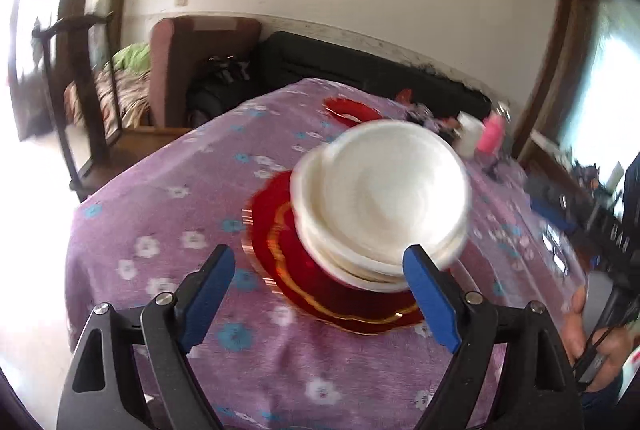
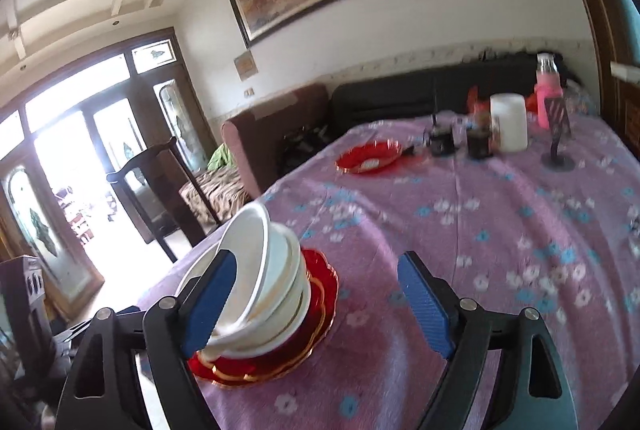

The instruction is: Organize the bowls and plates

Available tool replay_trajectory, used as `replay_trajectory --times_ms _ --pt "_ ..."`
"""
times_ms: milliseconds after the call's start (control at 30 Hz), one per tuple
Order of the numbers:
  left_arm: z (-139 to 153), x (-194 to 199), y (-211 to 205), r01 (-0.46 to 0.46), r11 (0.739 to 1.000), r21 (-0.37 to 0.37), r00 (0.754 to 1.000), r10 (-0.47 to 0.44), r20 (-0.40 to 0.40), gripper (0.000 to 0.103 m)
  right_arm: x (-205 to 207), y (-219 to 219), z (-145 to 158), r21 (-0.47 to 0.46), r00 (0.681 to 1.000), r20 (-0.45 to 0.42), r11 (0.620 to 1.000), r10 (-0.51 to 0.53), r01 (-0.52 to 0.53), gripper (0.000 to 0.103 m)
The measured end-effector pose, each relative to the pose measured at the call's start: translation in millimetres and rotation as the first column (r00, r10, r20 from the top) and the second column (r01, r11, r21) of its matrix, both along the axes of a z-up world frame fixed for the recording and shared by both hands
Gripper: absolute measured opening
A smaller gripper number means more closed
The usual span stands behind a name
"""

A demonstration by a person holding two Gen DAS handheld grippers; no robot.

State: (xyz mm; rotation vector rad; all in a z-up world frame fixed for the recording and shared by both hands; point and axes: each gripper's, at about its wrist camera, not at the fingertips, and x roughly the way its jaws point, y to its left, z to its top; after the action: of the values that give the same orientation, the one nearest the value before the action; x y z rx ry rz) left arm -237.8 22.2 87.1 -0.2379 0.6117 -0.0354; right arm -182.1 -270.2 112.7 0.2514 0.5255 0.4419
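Purple flowered cloth is covering the worktop (image 2: 500,230), with a sofa and a framed painting behind it. I'm looking at the stack of white bowls (image 1: 380,202), nested mouths up, so its long axis is running vertical though leaning a touch; the top bowl is sitting askew, tipped toward the worktop's near edge in the right view. It is resting on the red plates (image 1: 320,294) with gold rims near that edge, which I judge keeps the crockery gathered in one pile. My left claw (image 1: 320,294) is gaping wide, holding nothing, its pads apart from the stack. My right claw (image 2: 316,306) is also standing wide and empty, one pad just beside the bowls. Farther back, another red plate (image 2: 370,156) is waiting alone, with a white cup (image 2: 509,122) and a pink bottle (image 2: 549,90) beyond.
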Motion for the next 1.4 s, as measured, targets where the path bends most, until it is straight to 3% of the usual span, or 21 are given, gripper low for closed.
replay_trajectory --times_ms 33,167,333,567,633,800,900,1000,1200,1400 --pt "0 0 8 -0.022 1.0 0.001 1.0 0.022 -0.002 0.086 1 -1 -1 0.001 1.0 -0.021 1.0 0.01 -0.01 0.081" --pt "-8 9 42 -0.074 0.996 -0.05 0.996 0.071 -0.048 0.082 13 -1 -13 0.0 0.992 -0.125 1.0 0.026 -0.027 0.042" --pt "-32 40 54 -0.038 0.994 -0.107 0.988 0.021 -0.155 0.048 38 1 -42 0.057 0.954 -0.289 0.996 0.081 -0.067 0.042" --pt "-60 73 56 0.007 0.982 -0.186 0.967 -0.054 -0.248 0.031 57 12 -68 0.083 0.908 -0.4 0.991 0.129 -0.104 0.042" --pt "-59 81 53 0.013 0.987 -0.162 0.965 -0.055 -0.255 0.03 61 16 -76 0.094 0.894 -0.425 0.989 0.143 -0.114 0.042" --pt "-56 94 48 0.024 0.994 -0.108 0.964 -0.052 -0.261 0.028 74 26 -93 0.127 0.86 -0.479 0.983 0.175 -0.129 0.02" --pt "-65 109 40 0.058 0.992 -0.113 0.95 -0.09 -0.3 0.009 77 33 -94 0.112 0.863 -0.477 0.985 0.168 -0.13 0.018" --pt "-65 113 26 0.06 0.998 -0.027 0.954 -0.065 -0.292 0.009 75 33 -92 0.094 0.873 -0.463 0.987 0.156 -0.127 0.017" --pt "-58 132 4 0.089 0.994 -0.057 0.949 -0.102 -0.298 0.01 77 11 -85 0.071 0.888 -0.448 0.994 0.108 -0.085 0.017" --pt "-50 164 -59 0.167 0.985 -0.037 0.94 -0.171 -0.296 0.01 81 -39 -71 0.05 0.911 -0.413 0.998 -0.001 0.023 0.017"
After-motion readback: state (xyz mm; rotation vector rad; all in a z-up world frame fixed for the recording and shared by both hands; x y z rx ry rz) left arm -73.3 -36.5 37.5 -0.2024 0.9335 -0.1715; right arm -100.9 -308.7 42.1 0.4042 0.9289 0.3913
